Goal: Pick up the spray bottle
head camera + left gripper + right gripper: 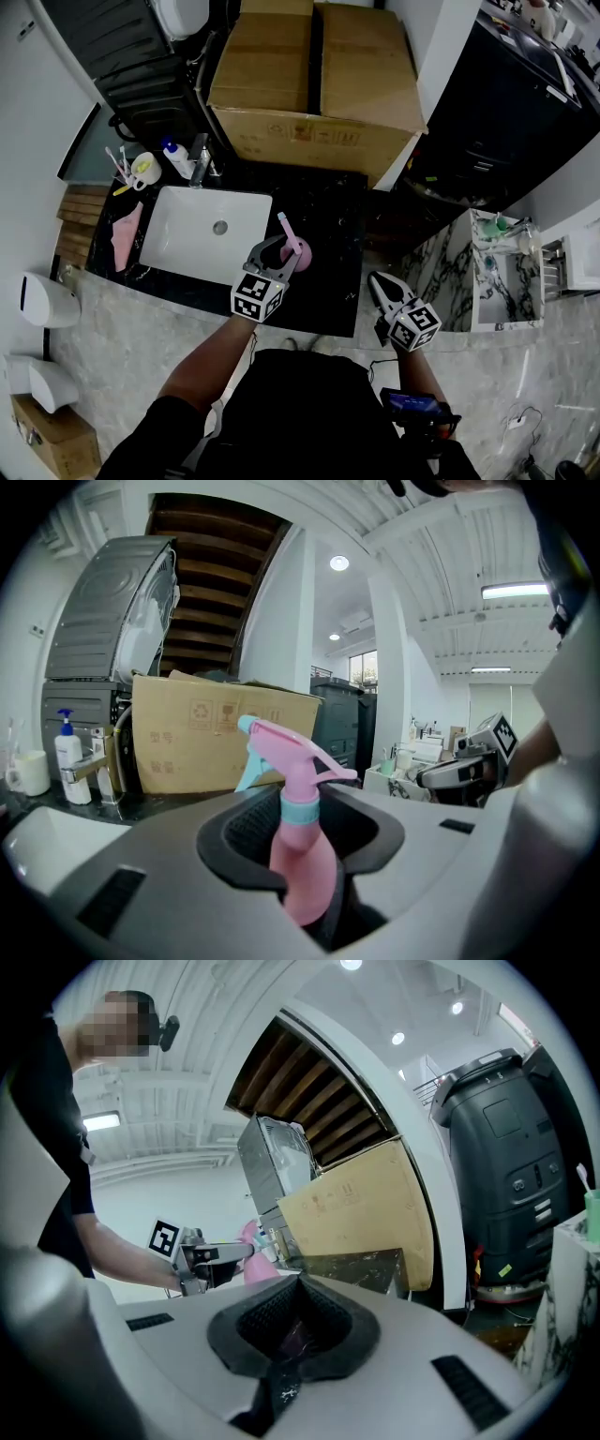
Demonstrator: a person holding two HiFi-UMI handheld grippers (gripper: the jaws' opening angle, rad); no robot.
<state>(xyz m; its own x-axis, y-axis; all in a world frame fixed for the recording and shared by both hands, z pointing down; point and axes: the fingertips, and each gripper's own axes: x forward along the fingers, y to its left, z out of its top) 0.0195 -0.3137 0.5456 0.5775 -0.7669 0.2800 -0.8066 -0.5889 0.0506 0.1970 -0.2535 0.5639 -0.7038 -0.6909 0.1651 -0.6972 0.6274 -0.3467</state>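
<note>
A pink spray bottle [298, 249] with a light-blue collar and trigger stands upright on the black counter [333, 206], just right of the sink. My left gripper [286, 247] reaches in from the near side, its jaws on either side of the bottle. In the left gripper view the bottle's body [302, 855] fills the gap between the black pads [246, 829], which press on it. My right gripper [376, 282] hangs off the counter's right end with its jaws together and nothing in them [279, 1372]. It looks across at the left gripper [217, 1256] and bottle.
A white sink [183, 246] with a faucet [200, 157] lies left of the bottle. A pump bottle [176, 157], a cup of toothbrushes [142, 169] and a pink cloth [126, 234] surround it. A big cardboard box [319, 84] stands behind. A marble-patterned shelf unit [487, 272] is at the right.
</note>
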